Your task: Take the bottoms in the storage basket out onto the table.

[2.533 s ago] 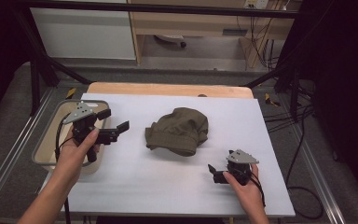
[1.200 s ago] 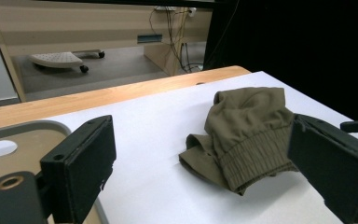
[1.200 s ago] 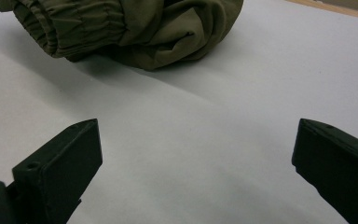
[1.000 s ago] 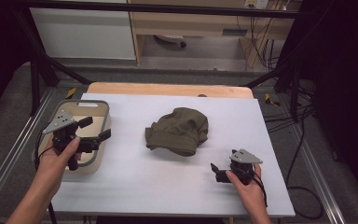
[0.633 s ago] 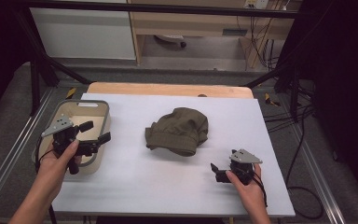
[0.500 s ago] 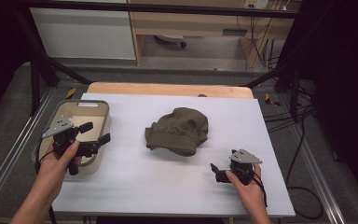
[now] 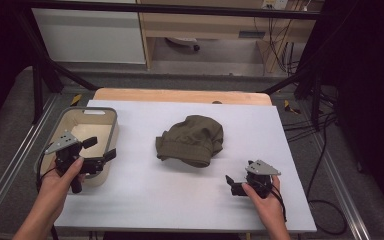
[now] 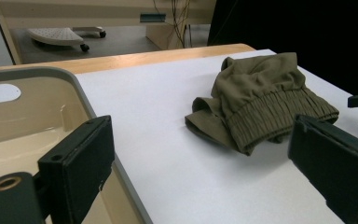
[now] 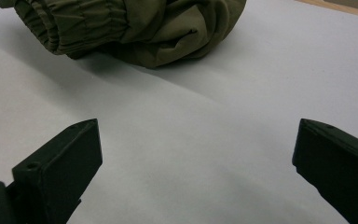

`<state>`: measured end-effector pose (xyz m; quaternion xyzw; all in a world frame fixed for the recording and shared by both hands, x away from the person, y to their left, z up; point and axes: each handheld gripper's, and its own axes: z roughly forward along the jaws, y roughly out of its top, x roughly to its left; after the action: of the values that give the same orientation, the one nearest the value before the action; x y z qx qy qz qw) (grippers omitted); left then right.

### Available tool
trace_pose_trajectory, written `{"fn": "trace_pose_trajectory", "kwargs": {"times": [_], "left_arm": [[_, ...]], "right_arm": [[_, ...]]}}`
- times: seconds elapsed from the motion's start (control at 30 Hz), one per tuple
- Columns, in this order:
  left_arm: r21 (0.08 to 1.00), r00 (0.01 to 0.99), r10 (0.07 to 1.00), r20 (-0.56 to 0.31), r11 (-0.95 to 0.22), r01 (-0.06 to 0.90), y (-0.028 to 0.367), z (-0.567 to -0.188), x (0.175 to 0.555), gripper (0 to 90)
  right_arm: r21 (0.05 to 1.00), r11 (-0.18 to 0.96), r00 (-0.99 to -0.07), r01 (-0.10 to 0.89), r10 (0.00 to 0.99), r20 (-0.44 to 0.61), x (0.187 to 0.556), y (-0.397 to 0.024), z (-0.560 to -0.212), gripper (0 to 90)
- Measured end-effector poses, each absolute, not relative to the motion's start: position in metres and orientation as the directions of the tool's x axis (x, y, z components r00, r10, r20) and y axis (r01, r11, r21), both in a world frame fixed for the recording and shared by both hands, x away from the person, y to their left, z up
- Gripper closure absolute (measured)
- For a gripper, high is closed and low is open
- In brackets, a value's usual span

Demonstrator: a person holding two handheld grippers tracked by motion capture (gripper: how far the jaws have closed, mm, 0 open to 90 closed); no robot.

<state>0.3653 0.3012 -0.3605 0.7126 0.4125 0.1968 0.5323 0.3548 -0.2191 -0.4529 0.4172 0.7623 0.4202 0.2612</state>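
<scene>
A crumpled olive-green garment with an elastic ribbed hem lies in the middle of the white table. My left gripper is open and hovers over the near right corner of a beige bin, left of the garment. In the left gripper view the open gripper frames the garment, with the bin's wall to the left. My right gripper rests open near the table's front right, short of the garment. The right gripper view has its gripper wide apart over bare table, the garment ahead.
A wooden strip runs along the table's far edge. Metal frame rails flank the table on both sides. Cables trail over the floor at the right. Beyond the table stand a white cabinet and a shelf.
My left gripper has drawn back to the left and toward the person, from beside the garment to over the bin's near corner. The right gripper has barely shifted; the garment stays put.
</scene>
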Motion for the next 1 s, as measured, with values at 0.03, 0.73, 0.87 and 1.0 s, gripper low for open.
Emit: {"fn": "trace_pose_trajectory", "kwargs": {"times": [0.03, 0.73, 0.87, 1.0], "left_arm": [[0.920, 0.581, 0.798, -0.159, -0.094, 0.381, 0.301, -0.362, 0.365, 7.0], [0.913, 0.575, 0.810, -0.112, -0.144, 0.381, 0.311, -0.375, 0.353, 6.9], [0.911, 0.574, 0.814, -0.091, -0.165, 0.378, 0.313, -0.378, 0.351, 6.9], [0.909, 0.570, 0.817, -0.087, -0.169, 0.380, 0.314, -0.381, 0.349, 6.9]], "right_arm": [[0.858, 0.299, -0.516, 0.417, 0.855, -0.047, 0.355, -0.219, -0.453, 2.1], [0.856, 0.303, -0.517, 0.419, 0.854, -0.049, 0.355, -0.218, -0.453, 2.1], [0.855, 0.302, -0.517, 0.421, 0.855, -0.048, 0.355, -0.218, -0.453, 2.1], [0.857, 0.303, -0.517, 0.417, 0.854, -0.050, 0.355, -0.218, -0.453, 2.1]]}}
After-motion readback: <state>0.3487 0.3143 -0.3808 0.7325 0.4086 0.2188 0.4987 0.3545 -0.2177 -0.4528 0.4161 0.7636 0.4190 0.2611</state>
